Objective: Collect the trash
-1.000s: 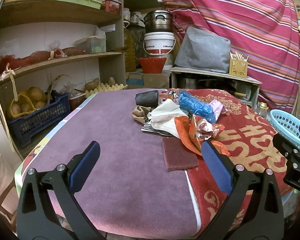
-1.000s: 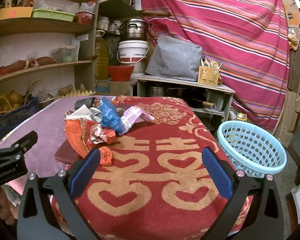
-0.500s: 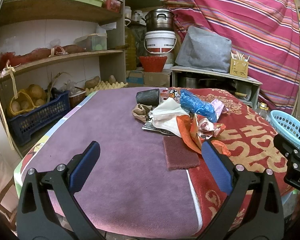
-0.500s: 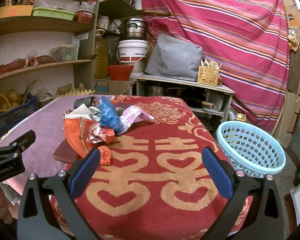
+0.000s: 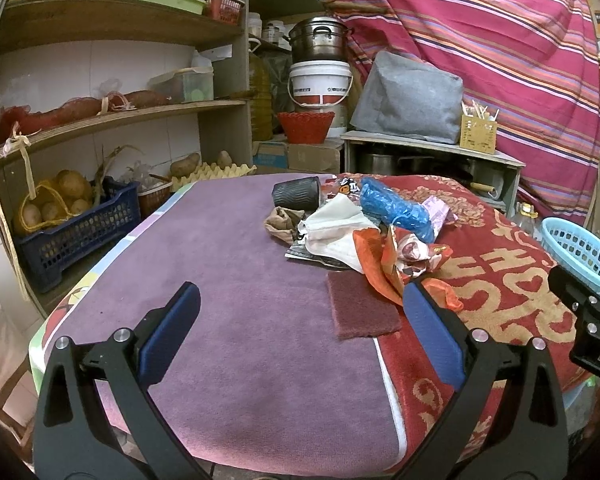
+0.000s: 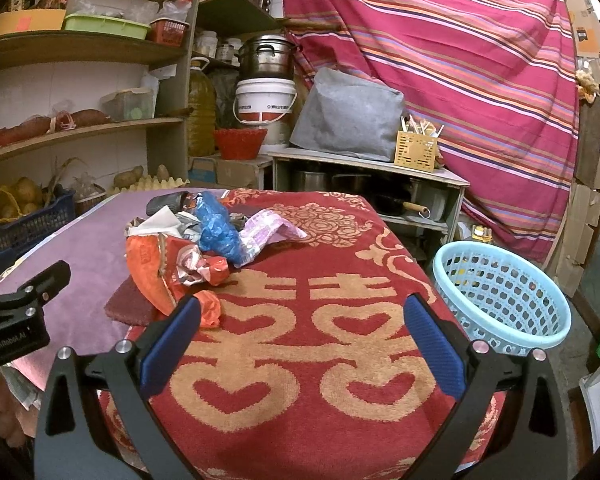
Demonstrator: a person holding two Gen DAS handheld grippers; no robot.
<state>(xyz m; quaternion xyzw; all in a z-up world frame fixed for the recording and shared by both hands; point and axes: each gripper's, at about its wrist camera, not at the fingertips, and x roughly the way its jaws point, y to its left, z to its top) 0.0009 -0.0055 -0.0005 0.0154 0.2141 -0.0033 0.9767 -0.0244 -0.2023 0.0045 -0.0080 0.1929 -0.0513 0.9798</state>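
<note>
A pile of trash lies mid-table: a blue plastic bag, orange wrappers, white paper, a black ribbed cup on its side, a pink wrapper and a dark red scrub pad. A light blue basket stands off the table's right side. My left gripper is open and empty, short of the pile. My right gripper is open and empty over the red towel.
The table carries a purple cloth on the left. Wooden shelves with potatoes in a blue crate stand left. A bucket, a grey bag and a striped curtain are behind.
Both grippers have crept slightly forward toward the pile. The jaws stay open and nothing on the table has moved.
</note>
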